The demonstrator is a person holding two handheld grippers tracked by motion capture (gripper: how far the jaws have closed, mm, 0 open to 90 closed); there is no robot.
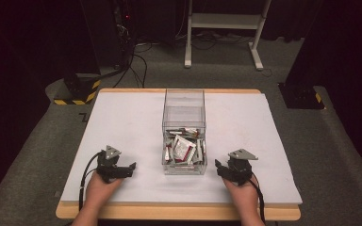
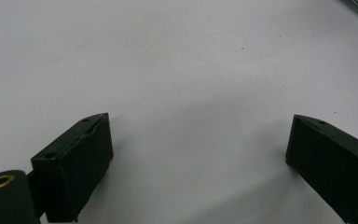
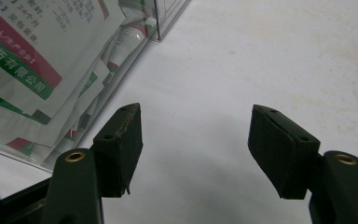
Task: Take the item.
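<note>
Right gripper view, hand-held gripper (image 3: 196,140) agape, empty.

Desk (image 1: 122,117): wooden top with rounded edge, covered by a white sheet. Floor (image 1: 339,155): grey carpet all round. Black curtains (image 1: 23,42): dark drapes at left, right and rear, leaving the room dim beyond the lit desk. White frame (image 1: 226,21): legs and crossbar of a stand on the carpet behind the desk. Cables (image 1: 139,63): black leads trailing over the floor at rear left. Striped bases (image 1: 78,89): black stands with yellow-black hazard tape, left rear; a similar one (image 1: 304,96) at right.
</note>
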